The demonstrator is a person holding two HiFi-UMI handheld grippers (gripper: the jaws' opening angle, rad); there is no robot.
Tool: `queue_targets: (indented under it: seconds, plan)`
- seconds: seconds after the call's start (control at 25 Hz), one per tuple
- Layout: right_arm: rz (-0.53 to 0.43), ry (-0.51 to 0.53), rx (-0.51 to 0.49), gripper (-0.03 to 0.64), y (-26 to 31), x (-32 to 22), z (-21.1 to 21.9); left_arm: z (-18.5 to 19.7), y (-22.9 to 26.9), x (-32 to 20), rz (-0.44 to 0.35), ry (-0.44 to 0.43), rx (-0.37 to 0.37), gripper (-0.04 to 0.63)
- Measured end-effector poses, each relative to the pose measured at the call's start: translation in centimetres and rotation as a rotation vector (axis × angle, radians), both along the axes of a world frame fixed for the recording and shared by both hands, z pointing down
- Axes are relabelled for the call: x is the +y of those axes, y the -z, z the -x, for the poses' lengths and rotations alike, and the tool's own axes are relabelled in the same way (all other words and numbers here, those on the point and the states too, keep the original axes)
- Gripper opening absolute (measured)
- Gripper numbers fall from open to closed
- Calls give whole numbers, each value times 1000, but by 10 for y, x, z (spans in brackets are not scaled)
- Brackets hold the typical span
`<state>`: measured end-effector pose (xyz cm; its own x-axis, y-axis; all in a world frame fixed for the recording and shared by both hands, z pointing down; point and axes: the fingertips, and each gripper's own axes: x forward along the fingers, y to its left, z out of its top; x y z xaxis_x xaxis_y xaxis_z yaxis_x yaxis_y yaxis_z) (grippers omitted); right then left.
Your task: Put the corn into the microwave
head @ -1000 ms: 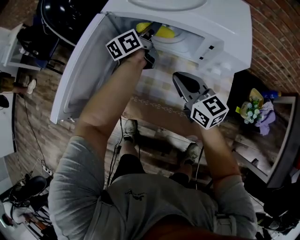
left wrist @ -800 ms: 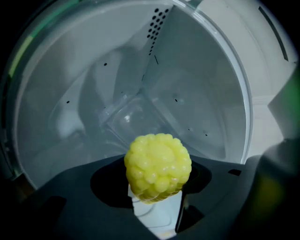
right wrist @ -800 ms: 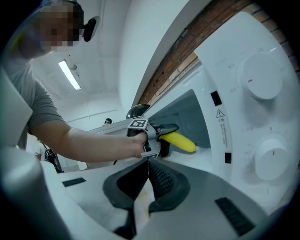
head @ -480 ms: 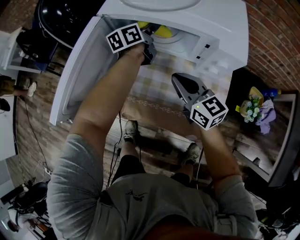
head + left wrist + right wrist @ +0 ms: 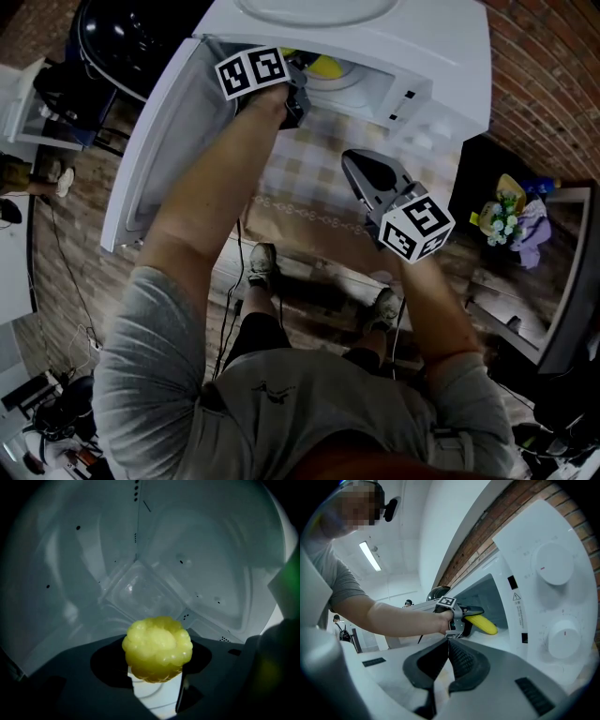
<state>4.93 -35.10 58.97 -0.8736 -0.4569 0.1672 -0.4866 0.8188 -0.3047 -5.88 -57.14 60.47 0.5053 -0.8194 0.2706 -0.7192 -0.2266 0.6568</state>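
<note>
The left gripper (image 5: pixel 296 82) has edged deeper into the microwave (image 5: pixel 441 56) at the frame's top, clamping the corn (image 5: pixel 157 648). The right gripper (image 5: pixel 449 645) hangs outside, clenched on nothing.

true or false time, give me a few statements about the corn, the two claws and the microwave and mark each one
1. The left claw grips the corn. True.
2. The right claw holds a second corn. False: its jaws are together with nothing between them.
3. The door of the microwave is closed. False: it is swung wide open.
4. The corn is inside the microwave's cavity. True.
5. The microwave's panel has two round dials. True.
</note>
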Motion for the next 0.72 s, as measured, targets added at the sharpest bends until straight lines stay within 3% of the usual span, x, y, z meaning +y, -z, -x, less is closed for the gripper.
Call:
queue_targets:
  seconds: [0.48, 0.72]
  plan:
    - [12, -8, 17, 18, -2, 8, -10, -1, -10, 8, 58, -64, -109, 266]
    - [0, -4, 24, 18, -1, 11, -9, -5, -12, 16, 33, -114, -164, 267]
